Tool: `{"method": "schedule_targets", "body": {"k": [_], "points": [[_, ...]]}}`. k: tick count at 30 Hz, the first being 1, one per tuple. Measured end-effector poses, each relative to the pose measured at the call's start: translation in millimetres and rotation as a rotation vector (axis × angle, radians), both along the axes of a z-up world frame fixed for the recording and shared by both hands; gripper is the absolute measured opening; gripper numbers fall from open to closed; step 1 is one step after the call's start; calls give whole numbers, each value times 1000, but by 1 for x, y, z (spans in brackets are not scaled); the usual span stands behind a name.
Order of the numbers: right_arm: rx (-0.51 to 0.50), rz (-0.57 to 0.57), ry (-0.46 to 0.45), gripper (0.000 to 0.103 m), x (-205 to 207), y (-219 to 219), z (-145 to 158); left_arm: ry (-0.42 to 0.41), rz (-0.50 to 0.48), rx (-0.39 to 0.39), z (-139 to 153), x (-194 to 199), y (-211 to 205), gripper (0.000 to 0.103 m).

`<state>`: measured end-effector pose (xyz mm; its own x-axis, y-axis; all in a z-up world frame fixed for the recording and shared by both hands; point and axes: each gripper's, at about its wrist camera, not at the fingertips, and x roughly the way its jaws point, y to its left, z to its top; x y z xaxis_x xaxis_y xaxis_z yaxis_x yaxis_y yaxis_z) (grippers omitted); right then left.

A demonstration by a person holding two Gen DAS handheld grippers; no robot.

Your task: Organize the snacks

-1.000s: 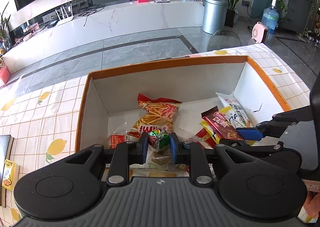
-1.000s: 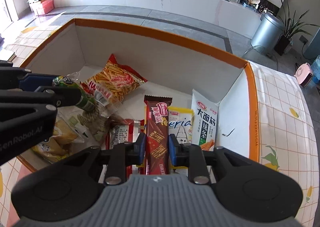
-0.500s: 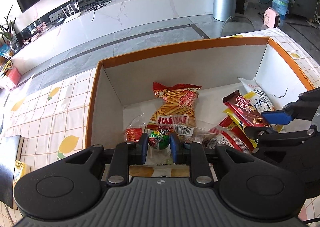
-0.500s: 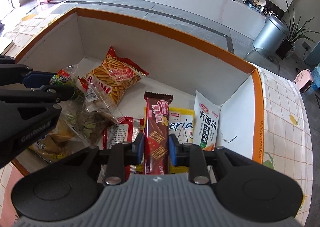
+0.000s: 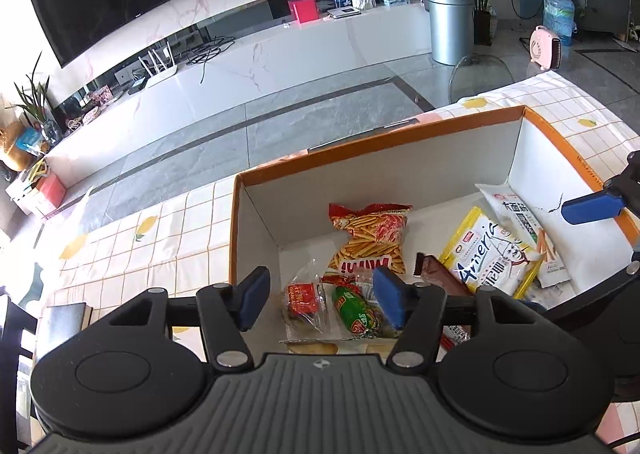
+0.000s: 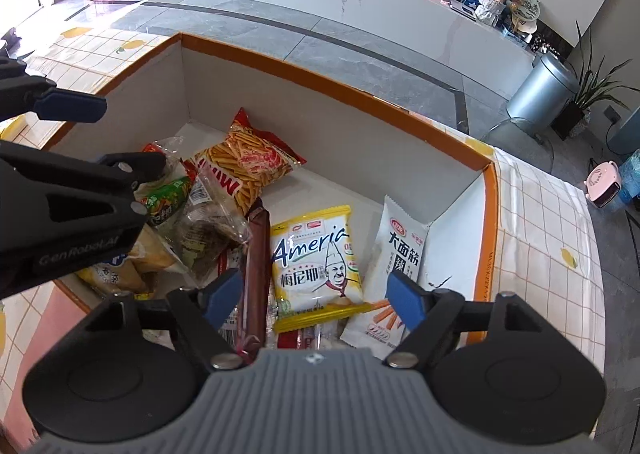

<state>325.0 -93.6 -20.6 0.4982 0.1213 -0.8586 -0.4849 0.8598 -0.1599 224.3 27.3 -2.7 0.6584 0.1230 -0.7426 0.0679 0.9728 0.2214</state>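
An orange-rimmed white box [image 5: 380, 138] [image 6: 332, 72] holds several snacks. My left gripper [image 5: 320, 300] is open above its near left corner, over a clear bag with a green label [image 5: 354, 312] [image 6: 168, 196] and a small red packet [image 5: 302, 298]. My right gripper [image 6: 314, 300] is open over the right half, above a brown chocolate bar [image 6: 256, 254] [image 5: 440, 274], a yellow "Ameria" packet [image 6: 316, 254] [image 5: 492, 254] and a white packet [image 6: 400, 254] [image 5: 520, 214]. An orange chip-stick bag [image 5: 370, 238] [image 6: 248, 162] lies behind. Both grippers are empty.
The box stands on a lemon-print tablecloth [image 5: 132, 246] [image 6: 552, 254]. A dark book [image 5: 64, 318] lies on the table to the left. Beyond the table are a grey tiled floor, a white TV bench [image 5: 280, 54] and a metal bin [image 5: 450, 28].
Both grippers opened and pulled back. The left let go of the green-label bag and the right let go of the chocolate bar; both now lie in the box.
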Motion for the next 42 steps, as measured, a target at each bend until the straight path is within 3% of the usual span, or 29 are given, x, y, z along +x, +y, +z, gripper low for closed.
{"method": "schedule_targets", "body": {"k": [6,13,21,26,31,38,42], "points": [[-3,-3,-72,88,-19,-11,32,-85,11,21,28,-21,-5,79],[87,-68,-218,98,-57,-37,81,-250,45,28,67,-63,-10,87],[208,-91,-366,99,-126,-68,122,-409,51,70,96,-118,-23,91],[257,-74,-437,99,-165,-77,134,-472,54,122,99,-146,-33,95],[298,-56,-491,99,-203,-80,133,-482,53,87,91,-169,-36,96],[318,-84,-485,99,-233,-78,113,-415,79,-8,68,-186,-24,96],[333,-146,-446,99,-237,-82,95,-367,109,-23,49,-187,-17,96]]}}
